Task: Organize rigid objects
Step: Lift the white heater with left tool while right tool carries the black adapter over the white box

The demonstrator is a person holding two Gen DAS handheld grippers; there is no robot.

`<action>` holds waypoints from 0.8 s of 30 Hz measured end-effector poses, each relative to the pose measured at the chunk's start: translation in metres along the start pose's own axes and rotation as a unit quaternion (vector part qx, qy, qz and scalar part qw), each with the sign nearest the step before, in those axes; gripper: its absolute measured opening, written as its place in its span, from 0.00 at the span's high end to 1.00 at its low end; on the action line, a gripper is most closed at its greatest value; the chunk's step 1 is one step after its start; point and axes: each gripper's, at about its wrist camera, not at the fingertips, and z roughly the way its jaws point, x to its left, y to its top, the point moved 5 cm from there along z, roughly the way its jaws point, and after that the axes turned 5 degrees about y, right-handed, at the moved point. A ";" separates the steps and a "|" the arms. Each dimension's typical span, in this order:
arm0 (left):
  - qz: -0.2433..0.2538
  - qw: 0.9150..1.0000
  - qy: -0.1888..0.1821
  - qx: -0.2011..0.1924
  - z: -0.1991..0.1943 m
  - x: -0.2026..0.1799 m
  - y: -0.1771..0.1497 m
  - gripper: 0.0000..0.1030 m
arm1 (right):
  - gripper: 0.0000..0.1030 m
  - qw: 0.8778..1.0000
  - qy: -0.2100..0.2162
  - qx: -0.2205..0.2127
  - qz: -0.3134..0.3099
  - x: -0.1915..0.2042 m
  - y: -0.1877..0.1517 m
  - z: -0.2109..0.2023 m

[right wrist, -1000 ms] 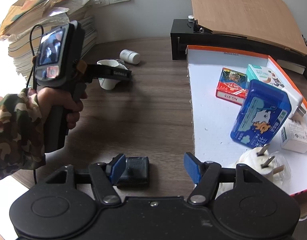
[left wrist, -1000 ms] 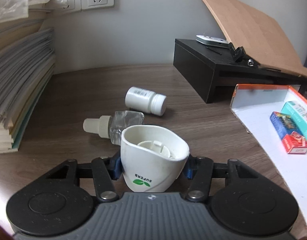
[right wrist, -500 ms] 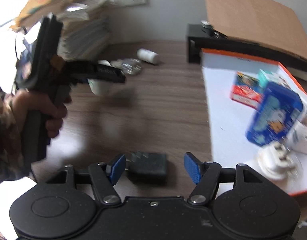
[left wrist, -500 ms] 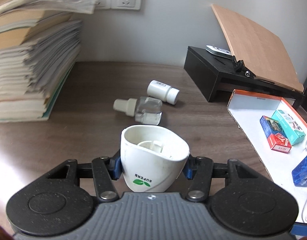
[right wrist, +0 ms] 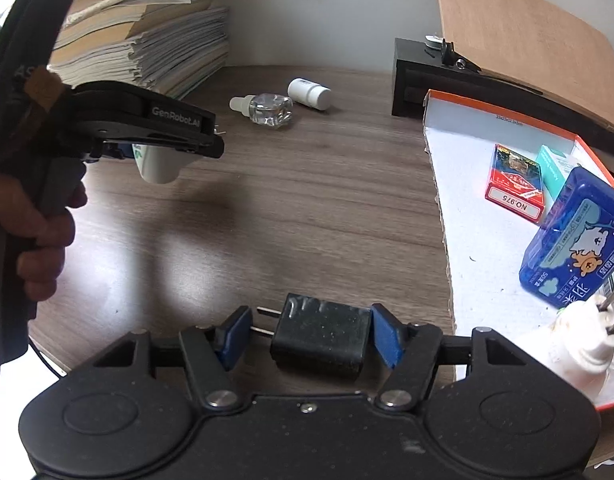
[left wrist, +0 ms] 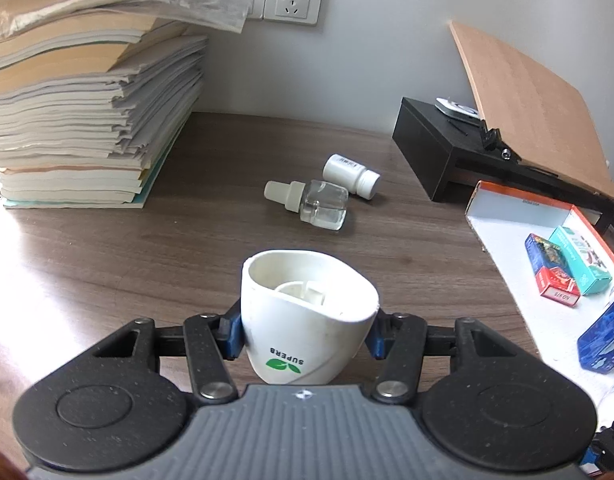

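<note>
Left hand-held gripper [left wrist: 307, 334] is clamped on the white cup-shaped shell [left wrist: 307, 320], blue pads pressed to both sides, green leaf logo facing the camera. From the right wrist view it hangs clear above the desk [right wrist: 307, 200], gripped in a hand [right wrist: 35, 240].

Over to the right hand-held gripper [right wrist: 311, 336]: jaws closing around the black plug adapter [right wrist: 321, 340], which lies on the desk with its prongs pointing at the left pad; the right pad is at its side, the left one apart from the body.

Further out, a clear bottle [left wrist: 311, 202] and a white pill bottle [left wrist: 351, 176] lie side by side mid-desk. To the right, the orange-rimmed box [right wrist: 487, 112] holds a red card pack [right wrist: 515, 184], a blue tin [right wrist: 571, 240] and a white plug [right wrist: 583, 340]. A paper stack [left wrist: 87, 120] sits back left.
</note>
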 end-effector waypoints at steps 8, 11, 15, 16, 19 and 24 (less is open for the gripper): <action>-0.005 1.000 -0.006 -0.016 -0.019 -0.024 0.007 0.46 | 0.25 0.999 -0.011 -0.050 0.010 -0.034 0.022 -0.028; -0.002 1.000 -0.014 -0.026 -0.028 -0.040 0.012 0.46 | 0.25 0.997 -0.022 -0.072 0.024 -0.056 0.032 -0.043; 0.004 0.999 -0.025 -0.034 -0.038 -0.068 0.016 0.46 | 0.25 0.993 -0.043 -0.099 0.042 -0.088 0.040 -0.068; 0.007 0.999 -0.030 -0.035 -0.041 -0.077 0.017 0.46 | 0.25 0.992 -0.047 -0.104 0.046 -0.097 0.042 -0.073; 0.018 0.998 -0.038 -0.038 -0.048 -0.102 0.017 0.46 | 0.25 0.989 -0.063 -0.119 0.057 -0.123 0.045 -0.090; 0.017 0.998 -0.047 -0.033 -0.055 -0.139 0.016 0.46 | 0.25 0.984 -0.082 -0.139 0.070 -0.166 0.051 -0.111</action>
